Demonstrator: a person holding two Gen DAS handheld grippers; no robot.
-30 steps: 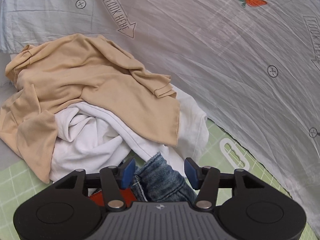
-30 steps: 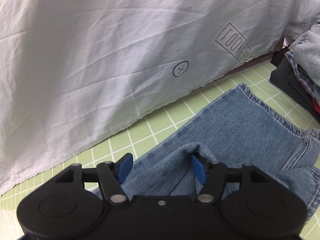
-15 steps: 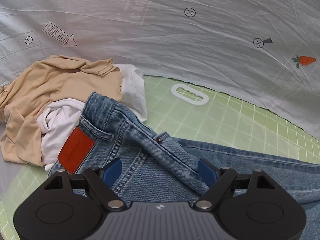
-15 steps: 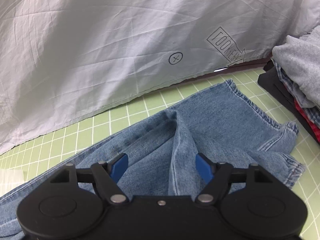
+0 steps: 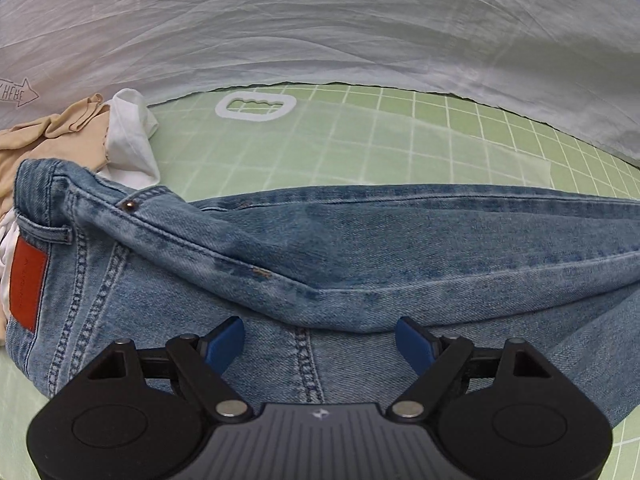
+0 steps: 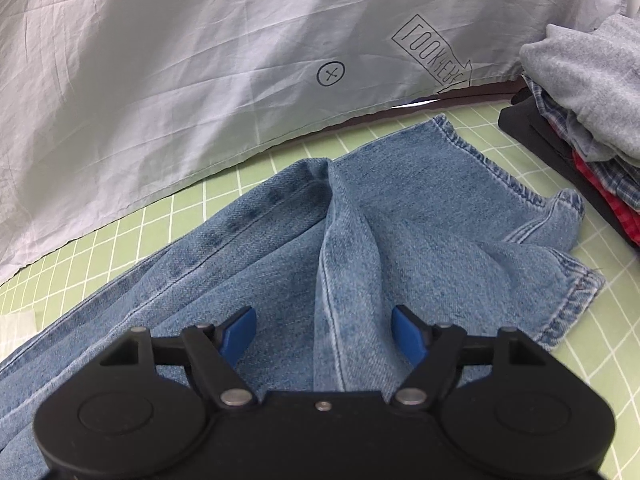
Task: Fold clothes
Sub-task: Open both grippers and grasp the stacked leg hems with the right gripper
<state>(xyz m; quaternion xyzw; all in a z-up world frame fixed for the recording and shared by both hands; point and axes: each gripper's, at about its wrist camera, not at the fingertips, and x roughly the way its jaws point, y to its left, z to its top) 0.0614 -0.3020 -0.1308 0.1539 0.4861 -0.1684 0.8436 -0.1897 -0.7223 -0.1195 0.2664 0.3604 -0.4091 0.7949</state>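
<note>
Left wrist view: left gripper (image 5: 319,344) spread wide over the jeans (image 5: 360,248), gripping nothing.
Right gripper (image 6: 323,332) likewise gapes above the jeans' leg end, pads seemingly clear of denim; jeans lie flat on the green mat (image 5: 360,136), beside beige and white clothes (image 5: 80,128).

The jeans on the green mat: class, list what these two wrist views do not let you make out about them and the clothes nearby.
- Left wrist view: the jeans run off the right edge, and the left gripper covers their near part.
- Left wrist view: lettering on the red patch is too small to read.
- Left wrist view: the beige top is cut off by the left edge.
- Right wrist view: the folded stack is cut off by the right edge.
</note>
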